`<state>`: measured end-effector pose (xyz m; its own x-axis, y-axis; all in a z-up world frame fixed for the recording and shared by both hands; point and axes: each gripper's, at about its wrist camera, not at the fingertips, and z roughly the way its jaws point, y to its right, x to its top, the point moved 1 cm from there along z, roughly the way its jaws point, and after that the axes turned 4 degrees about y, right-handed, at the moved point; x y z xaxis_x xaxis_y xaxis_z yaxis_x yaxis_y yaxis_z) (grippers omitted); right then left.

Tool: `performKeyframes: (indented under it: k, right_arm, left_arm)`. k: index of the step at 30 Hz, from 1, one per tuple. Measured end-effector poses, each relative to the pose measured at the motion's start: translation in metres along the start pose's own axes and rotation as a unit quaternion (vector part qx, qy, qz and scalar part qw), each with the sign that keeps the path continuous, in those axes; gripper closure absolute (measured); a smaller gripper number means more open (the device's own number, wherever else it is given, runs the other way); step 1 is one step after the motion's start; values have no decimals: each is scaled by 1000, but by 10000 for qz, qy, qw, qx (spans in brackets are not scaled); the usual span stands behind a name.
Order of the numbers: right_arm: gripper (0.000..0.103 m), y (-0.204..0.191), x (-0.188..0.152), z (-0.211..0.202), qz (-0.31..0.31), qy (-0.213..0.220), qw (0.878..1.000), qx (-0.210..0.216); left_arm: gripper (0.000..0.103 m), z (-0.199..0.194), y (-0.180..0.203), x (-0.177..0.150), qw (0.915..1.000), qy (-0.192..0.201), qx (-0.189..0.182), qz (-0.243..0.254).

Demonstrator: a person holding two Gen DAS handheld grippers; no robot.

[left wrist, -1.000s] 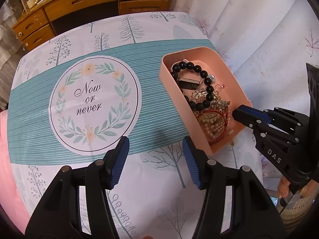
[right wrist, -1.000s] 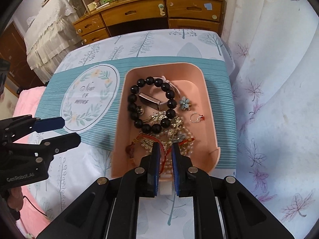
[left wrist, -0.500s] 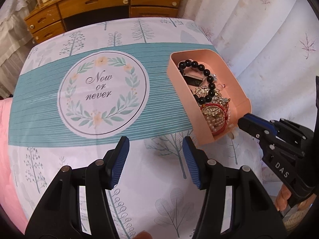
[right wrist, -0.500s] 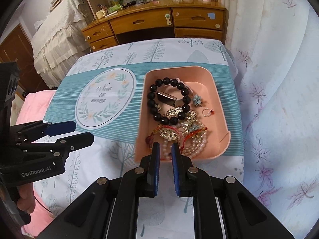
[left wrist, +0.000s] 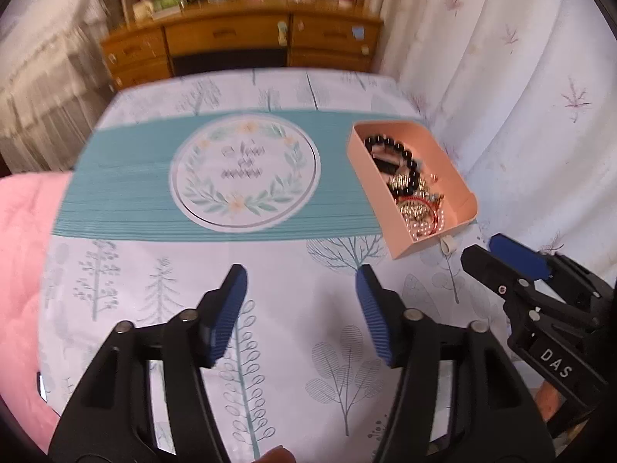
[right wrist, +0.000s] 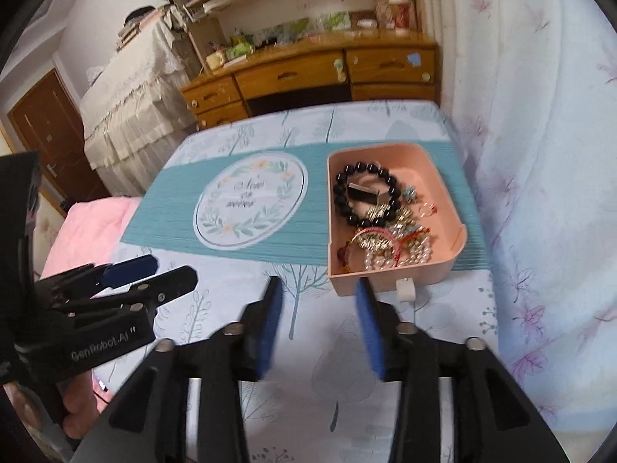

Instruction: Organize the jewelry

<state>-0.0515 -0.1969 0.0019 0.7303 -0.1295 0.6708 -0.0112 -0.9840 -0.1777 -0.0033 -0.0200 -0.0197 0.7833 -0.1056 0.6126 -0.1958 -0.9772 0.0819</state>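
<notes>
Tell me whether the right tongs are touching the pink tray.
Apart. The right wrist view shows the right tongs, jaws opening and empty, with tablecloth visible before the pink tray.

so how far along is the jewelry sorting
Done: the jewelry lies piled in the pink tray, including the black bead bracelet and pearl strands. In hand: nothing; the left gripper and right gripper are both opening, with nothing between the jaws, on the near side of the tray. Left: none visible on the tablecloth.
</notes>
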Motion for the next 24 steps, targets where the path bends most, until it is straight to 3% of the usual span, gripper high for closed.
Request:
performKeyframes:
  k: [2, 7, 12, 24]
  right_arm:
    - [52, -4, -3, -11, 0, 165, 9999, -44]
    - [51, -15, -15, -28, -29, 384, 9992, -122]
    - [51, -23, -28, -36, -101, 735, 9961, -480]
    - [50, -23, -40, -42, -67, 897, 9949, -461]
  left_arm:
    - [39, -12, 3, -7, 9997, 209, 95, 21]
    - [39, -30, 8, -22, 9972, 597, 446, 10]
    - [39, -39, 7, -31, 9929, 939, 727, -12]
    - [38, -42, 13, -47, 9915, 1074, 731, -40]
